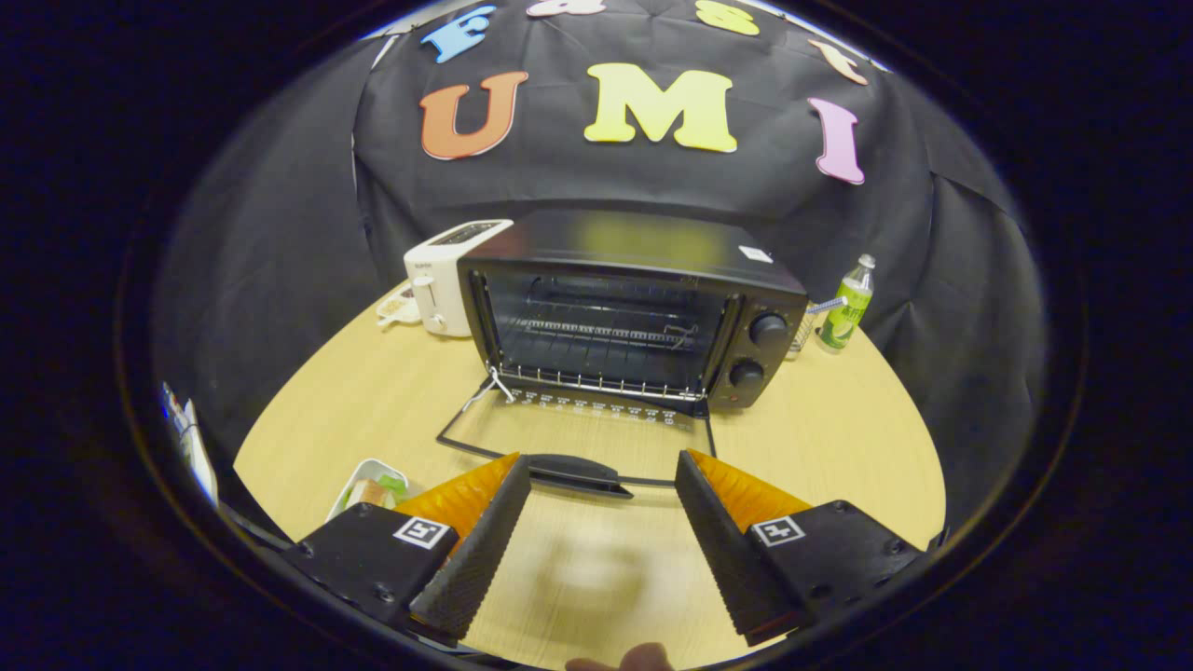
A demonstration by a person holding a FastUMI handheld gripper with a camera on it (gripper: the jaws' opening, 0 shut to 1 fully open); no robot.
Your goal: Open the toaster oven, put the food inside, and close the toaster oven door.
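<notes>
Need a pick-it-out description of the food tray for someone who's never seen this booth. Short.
Start at the black toaster oven in the middle of the wooden table, its door dropped flat toward the open gripper. The food tray sits just beside one finger, on the side of the white toaster. It is the only shallow white dish, holding something green and tan.
</notes>
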